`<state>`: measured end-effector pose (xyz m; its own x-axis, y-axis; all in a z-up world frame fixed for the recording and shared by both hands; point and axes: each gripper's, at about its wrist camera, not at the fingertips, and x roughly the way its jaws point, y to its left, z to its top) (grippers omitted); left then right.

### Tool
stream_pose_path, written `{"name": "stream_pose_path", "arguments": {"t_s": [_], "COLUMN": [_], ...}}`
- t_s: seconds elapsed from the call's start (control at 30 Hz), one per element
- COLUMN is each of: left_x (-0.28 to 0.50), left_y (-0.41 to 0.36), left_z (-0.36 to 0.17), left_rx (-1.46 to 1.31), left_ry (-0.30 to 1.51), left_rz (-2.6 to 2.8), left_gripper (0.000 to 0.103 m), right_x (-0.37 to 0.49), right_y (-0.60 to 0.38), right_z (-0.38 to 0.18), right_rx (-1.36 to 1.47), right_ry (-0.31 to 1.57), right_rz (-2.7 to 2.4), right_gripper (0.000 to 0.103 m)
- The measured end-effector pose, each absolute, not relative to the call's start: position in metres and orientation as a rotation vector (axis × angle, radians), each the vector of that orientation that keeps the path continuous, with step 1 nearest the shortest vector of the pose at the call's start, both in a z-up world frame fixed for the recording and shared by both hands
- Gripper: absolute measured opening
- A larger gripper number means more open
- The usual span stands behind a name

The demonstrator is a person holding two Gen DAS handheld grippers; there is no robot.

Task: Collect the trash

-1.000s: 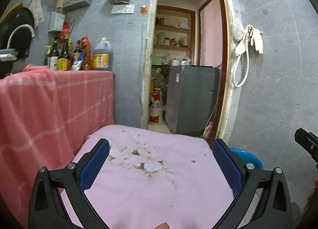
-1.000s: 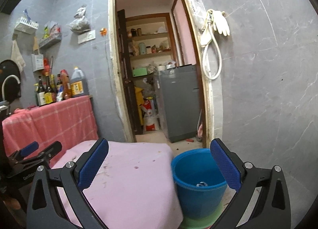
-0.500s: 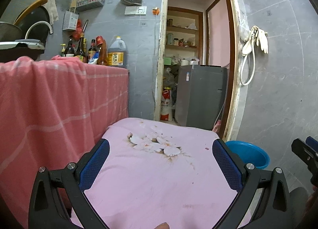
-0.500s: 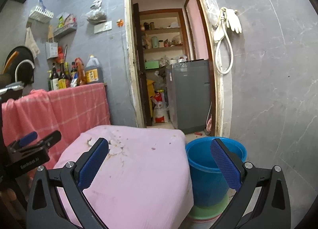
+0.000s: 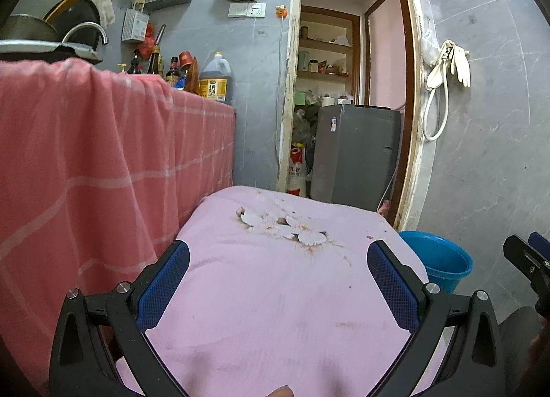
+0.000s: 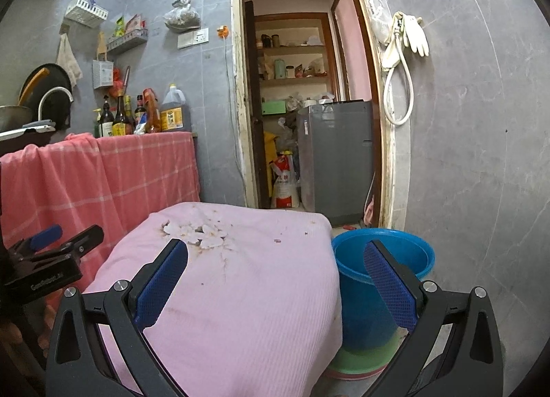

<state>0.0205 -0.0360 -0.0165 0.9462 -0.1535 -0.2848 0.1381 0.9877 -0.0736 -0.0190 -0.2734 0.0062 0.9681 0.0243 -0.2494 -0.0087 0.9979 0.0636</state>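
A pile of white shell-like scraps (image 5: 288, 226) with brown stains lies on a pink cloth-covered surface (image 5: 275, 311); it also shows in the right wrist view (image 6: 199, 233). My left gripper (image 5: 278, 276) is open and empty, low over the near part of the pink cloth, short of the scraps. My right gripper (image 6: 275, 276) is open and empty, over the cloth's right edge (image 6: 240, 293), one finger before the blue bucket (image 6: 381, 263). The bucket stands on the floor right of the cloth, also in the left wrist view (image 5: 436, 257).
A counter draped in red checked cloth (image 5: 86, 156) stands to the left, with bottles (image 5: 185, 77) and a tap. An open doorway leads to a grey appliance (image 5: 354, 152) and shelves. Gloves and a hose (image 6: 402, 53) hang on the grey tiled wall.
Both grippers have dropped lower and drawn back a little; the scraps now appear farther ahead and the counter looms higher. Both stay open and empty.
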Motion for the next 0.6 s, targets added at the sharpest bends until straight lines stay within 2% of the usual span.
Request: {"name": "stream_pose_path", "arguments": {"t_s": [0.6], "left_x": [0.019], "left_y": [-0.032], "left_z": [-0.030], "left_rx": [-0.051], "left_ry": [0.315], "left_rz": [-0.141], "left_gripper": [0.102], "right_x": [-0.019], "right_y": [-0.279], "right_z": [-0.012], "right_rx": [0.076], "right_ry": [0.301], "right_rz": [0.011], "right_gripper": [0.103]}}
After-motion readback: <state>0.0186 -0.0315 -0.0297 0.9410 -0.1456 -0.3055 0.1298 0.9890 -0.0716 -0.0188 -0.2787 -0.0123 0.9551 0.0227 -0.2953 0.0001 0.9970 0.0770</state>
